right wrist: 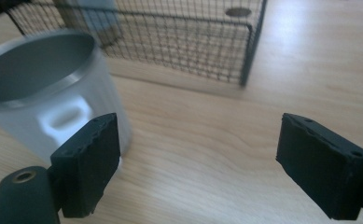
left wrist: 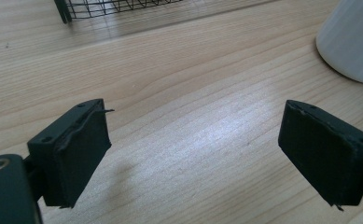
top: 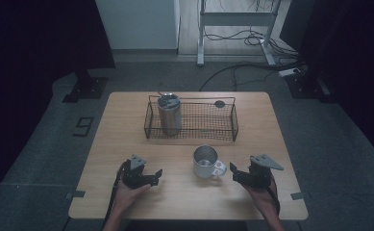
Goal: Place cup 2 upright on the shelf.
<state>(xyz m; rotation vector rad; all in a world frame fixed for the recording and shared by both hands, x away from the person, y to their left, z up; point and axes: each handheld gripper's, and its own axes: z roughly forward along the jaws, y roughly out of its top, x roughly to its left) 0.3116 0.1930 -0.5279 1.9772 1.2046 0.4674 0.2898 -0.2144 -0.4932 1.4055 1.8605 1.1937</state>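
Although nothing was yet in either grip, the work in hand looked to be the metal mug (top: 206, 161), which stood upright on the desk (top: 127, 120) just in front of the wire basket (top: 191, 120) and between the two hands. It appeared to be a thin-walled steel or enamelled cup with a pale outer wall, a rolled rim and a loop handle turned toward the right hand-held gripper (top: 240, 176). By my judgement it would be light and stiff, not fragile, but smooth and rather slippery, and empty as far as the high view showed. A pinch on the handle or across the rim wall would likely hold better than a squeeze on the round body, which could slide or twist out of flat pads.

The right hand-held gripper sat just beside the handle, not touching it; in the right gripper view its jaws stood well apart with bare desk between them, and the mug (right wrist: 44, 93) lay off to one side, behind one pad (right wrist: 93, 163). The left hand-held gripper (top: 151, 178) rested near the mug's other side, its jaws likewise apart and holding nothing, with only the mug's lower wall (left wrist: 352, 42) at the edge of its view. A metal tumbler (top: 169, 114) stood inside the basket.
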